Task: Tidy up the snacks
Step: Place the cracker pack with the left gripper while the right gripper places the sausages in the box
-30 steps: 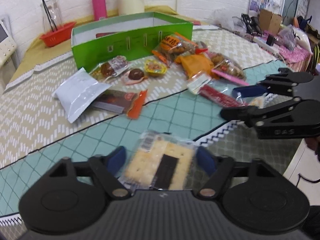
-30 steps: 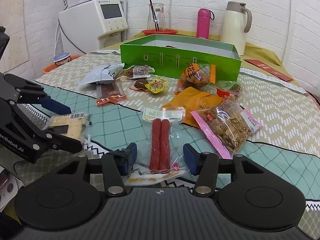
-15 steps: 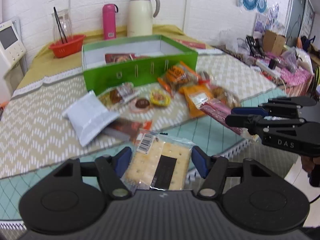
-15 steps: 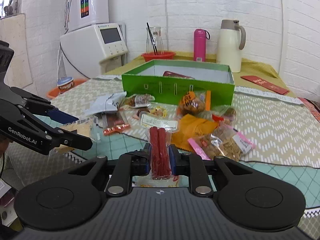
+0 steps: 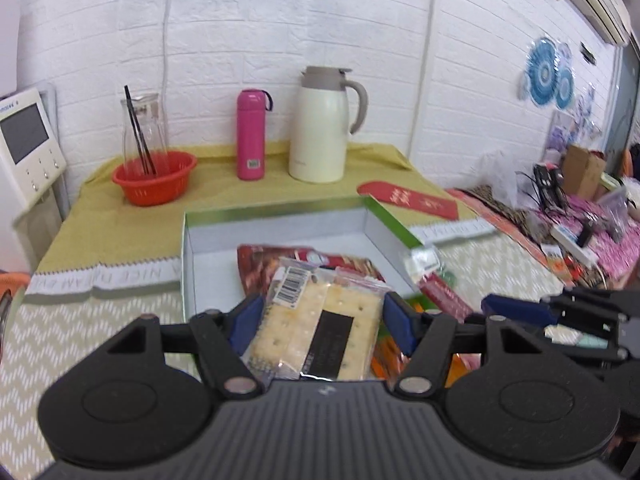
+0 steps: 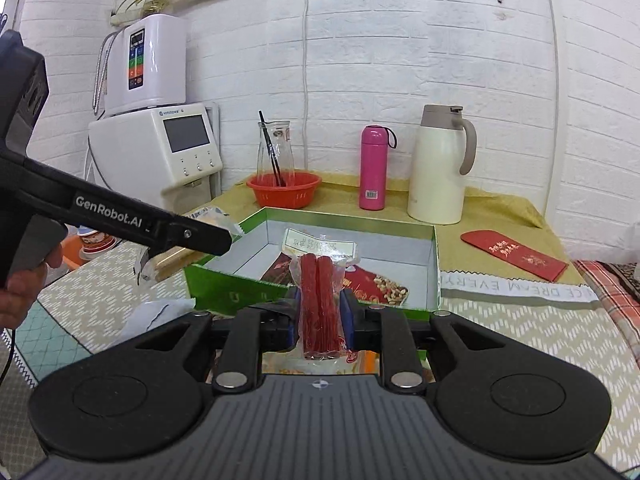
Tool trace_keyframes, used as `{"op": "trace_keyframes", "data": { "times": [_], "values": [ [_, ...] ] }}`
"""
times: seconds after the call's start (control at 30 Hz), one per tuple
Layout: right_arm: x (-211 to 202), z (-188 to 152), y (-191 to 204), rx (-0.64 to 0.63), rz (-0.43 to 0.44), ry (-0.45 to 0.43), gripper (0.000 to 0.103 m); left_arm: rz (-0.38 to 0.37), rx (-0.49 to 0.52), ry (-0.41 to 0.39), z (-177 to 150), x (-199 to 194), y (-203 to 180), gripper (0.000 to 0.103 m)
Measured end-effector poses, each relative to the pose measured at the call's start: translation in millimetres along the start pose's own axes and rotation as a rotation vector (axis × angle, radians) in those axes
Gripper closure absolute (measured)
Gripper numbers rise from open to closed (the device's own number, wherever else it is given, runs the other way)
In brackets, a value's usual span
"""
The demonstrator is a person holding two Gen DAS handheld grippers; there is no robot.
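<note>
Green box (image 5: 394,226) now nearer both tongs

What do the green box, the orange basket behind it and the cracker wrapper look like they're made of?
Green box: likely cardboard, thin straight folded walls, glossy green outside, matte white inside. Orange basket: looks like moulded plastic, perforated sides, slight sheen. Cracker wrapper, held in the left gripper: clear plastic film, crinkled and shiny, crackers visible through it.

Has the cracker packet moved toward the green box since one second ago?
Yes. The cracker packet, held in the left claw, was lifted off the table and now hangs at the green box.
</note>
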State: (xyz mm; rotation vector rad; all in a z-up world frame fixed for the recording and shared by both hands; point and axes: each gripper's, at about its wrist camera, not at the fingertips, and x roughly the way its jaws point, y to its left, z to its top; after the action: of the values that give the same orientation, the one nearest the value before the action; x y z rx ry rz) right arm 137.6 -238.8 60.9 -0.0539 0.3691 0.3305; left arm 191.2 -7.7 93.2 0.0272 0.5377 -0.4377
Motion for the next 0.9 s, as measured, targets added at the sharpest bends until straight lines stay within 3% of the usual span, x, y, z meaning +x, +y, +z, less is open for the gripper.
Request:
{"op": "trace_keyframes", "data": {
  "times": [0.23, 0.47, 0.53, 0.6, 0.63, 0.67, 0.7, 0.73, 0.9],
  "values": [
    [53, 15, -24, 0.057, -0.028, 0.008, 0.065, 0.076, -0.035, -0.017, 34, 52, 19, 0.038],
    [101, 16, -41, 0.092, -0.057, 0.040, 0.062, 0.104, -0.101, 0.025, 38, 96, 41, 0.038],
    [110, 13, -42, 0.093, -0.057, 0.049, 0.057, 0.103, -0.105, 0.038, 35, 105, 44, 0.038],
    [117, 10, -41, 0.083, -0.053, 0.059, 0.037, 0.087, -0.110, 0.042, 32, 112, 48, 0.037],
    [120, 8, -40, 0.068, -0.049, 0.065, 0.030, 0.085, -0.112, 0.037, 30, 113, 49, 0.023],
    [122, 7, -38, 0.050, -0.048, 0.071, 0.023, 0.086, -0.117, 0.026, 29, 113, 50, 0.001],
    [121, 6, -36, 0.031, -0.045, 0.073, 0.005, 0.098, -0.128, 0.000, 26, 110, 50, 0.000],
    [119, 6, -34, 0.015, -0.044, 0.067, 0.000, 0.103, -0.134, -0.027, 25, 107, 50, 0.000],
    [104, 10, -30, -0.037, -0.049, -0.006, 0.000, 0.125, -0.120, -0.013, 26, 101, 47, 0.000]
  ]
}}
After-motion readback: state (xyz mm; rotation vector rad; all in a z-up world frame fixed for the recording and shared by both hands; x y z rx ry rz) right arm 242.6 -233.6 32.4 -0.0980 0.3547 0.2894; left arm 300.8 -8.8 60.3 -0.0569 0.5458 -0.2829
